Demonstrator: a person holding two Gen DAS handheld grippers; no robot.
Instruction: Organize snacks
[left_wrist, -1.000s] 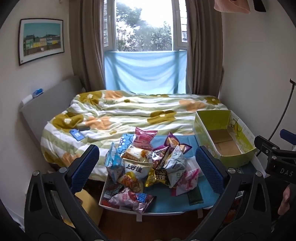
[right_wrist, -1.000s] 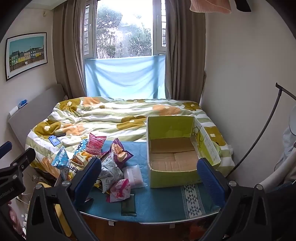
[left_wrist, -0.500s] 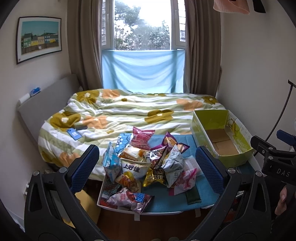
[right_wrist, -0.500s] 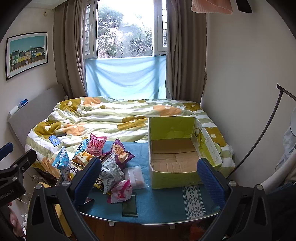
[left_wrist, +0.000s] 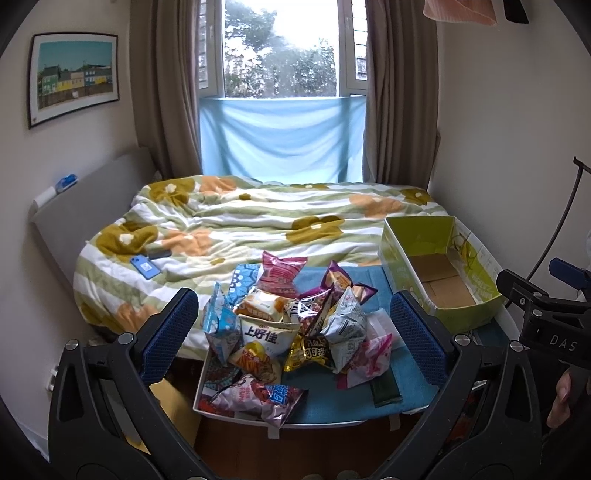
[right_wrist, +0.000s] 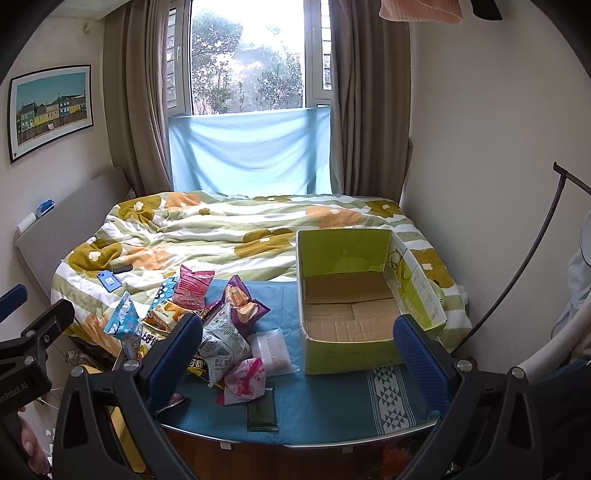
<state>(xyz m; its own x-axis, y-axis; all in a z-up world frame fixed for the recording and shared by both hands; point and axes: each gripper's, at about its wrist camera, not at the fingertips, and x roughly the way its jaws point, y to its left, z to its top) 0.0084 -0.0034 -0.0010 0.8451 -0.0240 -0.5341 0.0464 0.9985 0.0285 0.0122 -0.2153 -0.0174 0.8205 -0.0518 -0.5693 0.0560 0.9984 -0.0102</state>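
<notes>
- Left gripper (left_wrist: 295, 325): jaws spread wide, nothing between them; held above the near edge of the table (left_wrist: 332, 410), facing the snack pile.
- Right gripper (right_wrist: 299, 343): jaws spread wide, holding nothing; held above the table's near edge, facing the box.
- Snack packets (left_wrist: 295, 332): heaped loosely on the left part of the blue-covered table, several overlapping; a white packet with blue characters (left_wrist: 267, 334) sits near the pile's centre.
- Dark green flat packet (right_wrist: 262, 413): lies alone on the cloth, near the front edge.
- Clear plastic pouch (right_wrist: 271, 347): lies between pile and box.
- Green cardboard box (right_wrist: 347, 354): open-topped, on the table's right side, no snacks inside.
- Bed with flowered quilt (right_wrist: 236, 229): behind the table; a blue phone (left_wrist: 145, 266) lies on it.
</notes>
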